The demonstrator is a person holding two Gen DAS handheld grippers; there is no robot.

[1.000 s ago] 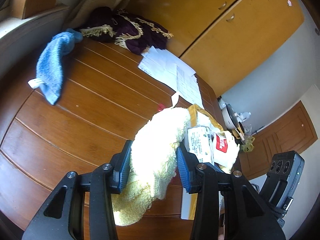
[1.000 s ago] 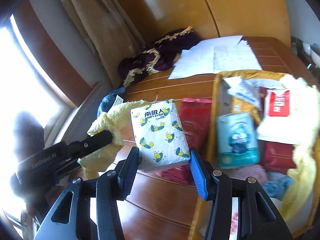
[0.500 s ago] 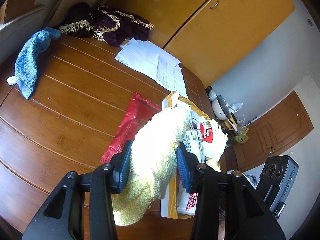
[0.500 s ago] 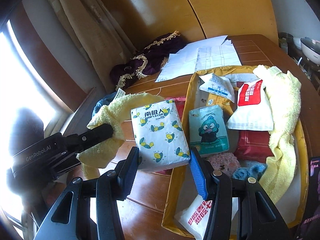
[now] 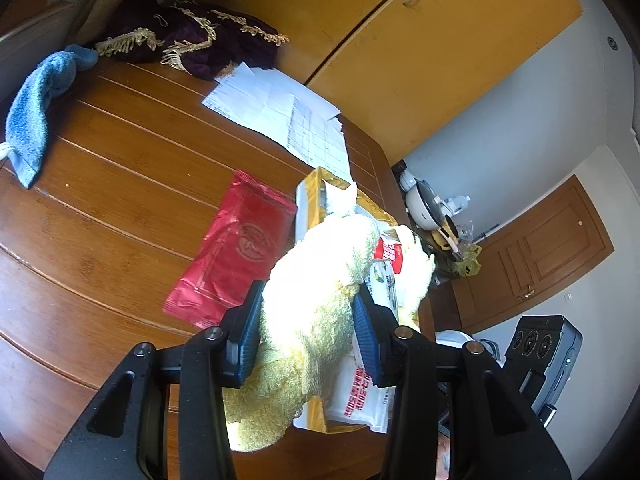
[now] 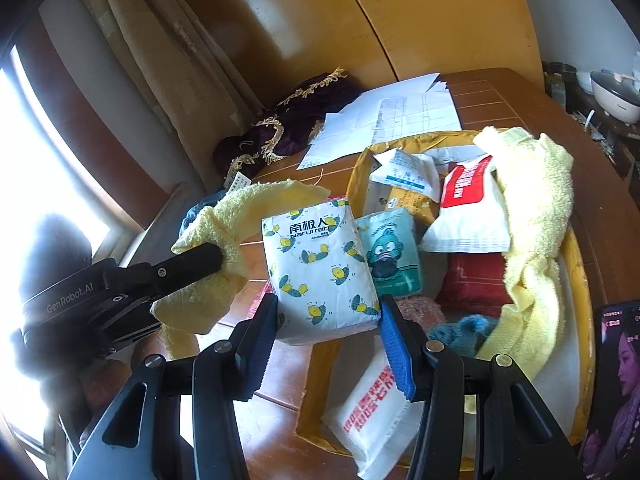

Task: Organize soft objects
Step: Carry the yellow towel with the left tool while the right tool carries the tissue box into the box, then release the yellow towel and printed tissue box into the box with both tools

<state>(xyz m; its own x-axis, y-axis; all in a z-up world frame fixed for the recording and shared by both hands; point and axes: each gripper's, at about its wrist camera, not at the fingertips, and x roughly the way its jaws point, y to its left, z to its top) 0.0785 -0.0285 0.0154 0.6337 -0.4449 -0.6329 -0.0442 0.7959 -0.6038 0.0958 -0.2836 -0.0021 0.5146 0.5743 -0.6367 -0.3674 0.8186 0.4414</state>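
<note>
Two grippers work over a wide wooden table (image 5: 120, 168), each with something soft pinched between its blue pads. The largest thing on the table is a shallow yellow tray (image 6: 576, 264), crowded with packets: a second yellow towel (image 6: 536, 216) drapes along its right side, a white packet with a red label (image 6: 468, 208) leans against that towel, a teal tissue pack with a cartoon face (image 6: 390, 256) sits near the middle, and another white packet with red lettering (image 6: 372, 412) lies at the near edge. Loose white papers (image 5: 280, 108) spread across the far part of the table, beside a dark purple cloth with gold fringe (image 5: 192, 40). A blue towel (image 5: 36, 108) lies well apart at the far left edge. A flat red packet (image 5: 236, 252) rests on the wood just left of the tray. The left gripper (image 5: 308, 320) has its jaws pressed onto a yellow towel (image 5: 308, 304), which bulges above the pads and hangs below them, held above the table at the tray's left edge. The right gripper (image 6: 328, 332) clamps a white tissue pack with yellow lemon print (image 6: 320, 268), lifted over the tray's left rim. A phone screen (image 6: 618, 380) shows at the right wrist view's lower right.
</note>
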